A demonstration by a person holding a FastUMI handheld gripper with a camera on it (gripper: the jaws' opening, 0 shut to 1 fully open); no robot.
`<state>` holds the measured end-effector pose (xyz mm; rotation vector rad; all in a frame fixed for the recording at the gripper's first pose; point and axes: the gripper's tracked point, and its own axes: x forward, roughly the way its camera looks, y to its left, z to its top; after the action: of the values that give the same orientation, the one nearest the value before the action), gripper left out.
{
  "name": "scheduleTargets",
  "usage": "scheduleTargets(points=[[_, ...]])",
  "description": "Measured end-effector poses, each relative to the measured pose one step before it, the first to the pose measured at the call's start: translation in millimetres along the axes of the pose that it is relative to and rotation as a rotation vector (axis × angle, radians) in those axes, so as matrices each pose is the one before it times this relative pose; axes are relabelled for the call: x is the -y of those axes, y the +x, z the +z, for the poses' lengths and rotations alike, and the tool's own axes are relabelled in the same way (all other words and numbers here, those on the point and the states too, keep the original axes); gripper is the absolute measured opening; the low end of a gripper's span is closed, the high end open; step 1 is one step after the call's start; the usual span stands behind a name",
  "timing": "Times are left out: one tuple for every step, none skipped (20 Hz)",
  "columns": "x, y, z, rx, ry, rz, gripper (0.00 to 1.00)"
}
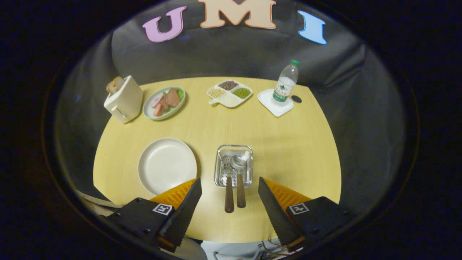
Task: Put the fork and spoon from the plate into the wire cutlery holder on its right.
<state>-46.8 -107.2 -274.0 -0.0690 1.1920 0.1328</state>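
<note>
Claw released, fingers spread wide, nothing between the pads; hovering above the near edge of the surface. Holder just ahead of the fingers, centred on the gap between them.

Fork and spoon both standing in the holder: heads down inside the wire, spoon bowl visible against the mesh, fork tines hard to make out. Two dark handles side by side, leaning out over the holder's near rim toward the claw. Fork left of spoon, nearly touching.

Plate just left of the holder, bare, no cutlery on it. Near edge partly behind the left finger.

Beyond the holder, well apart: toaster and food dish far left, divided tray straight behind, bottle on a white coaster far right. None of it part of the job.

Judgement: task looks complete. Both pieces moved, plate cleared, claw let go and apart from the handles. Nothing left to carry. Only open matter: handles lean out rather than stand upright, so a knock could tip them; seem settled as they lie.
</note>
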Motion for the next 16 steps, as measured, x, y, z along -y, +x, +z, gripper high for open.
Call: scheduleTargets(points=[[-10.46, -6.58, 11.22, 0.0869, 0.00733, 0.02247, 0.93], [-10.09, -6.37, 8.79, 0.07817, 0.00127, 0.01845, 1.0], [-7.46, -7.64, 6.84, 0.06886, -0.00373, 0.01007, 1.0], [-5.99, -7.28, 8.19, 0.06535, -0.00172, 0.00116, 1.0], [-9.33, -7.13, 6.93, 0.0581, 0.00384, 0.00883, 1.0], [-10.26, -8.89, 8.92, 0.05884, 0.00953, 0.013, 1.0], [-9.06, -11.18, 12.55, 0.06738, 0.01098, 0.00695, 1.0], [-8.0, -8.73, 13.49, 0.06688, 0.00758, 0.00716, 0.99], [-4.15, -6.57, 12.69, 0.06549, 0.00548, -0.00429, 0.99], [-3.26, -5.77, 11.42, 0.05916, 0.00739, -0.00976, 0.99], [-2.72, -4.23, 7.9, 0.04781, 0.00672, -0.01179, 0.99], [-1.68, -3.7, 7.54, 0.04377, 0.00219, -0.00888, 0.99], [0.35, -3.81, 5.32, 0.03081, -0.00674, -0.0146, 0.99], [0.87, -2.53, 5.42, 0.03088, -0.00655, -0.01008, 0.99], [-1.12, -4.53, 5.38, 0.02104, -0.0051, -0.01053, 0.99], [0.99, -1.02, 3.91, 0.01416, -0.00237, -0.01022, 0.99]])
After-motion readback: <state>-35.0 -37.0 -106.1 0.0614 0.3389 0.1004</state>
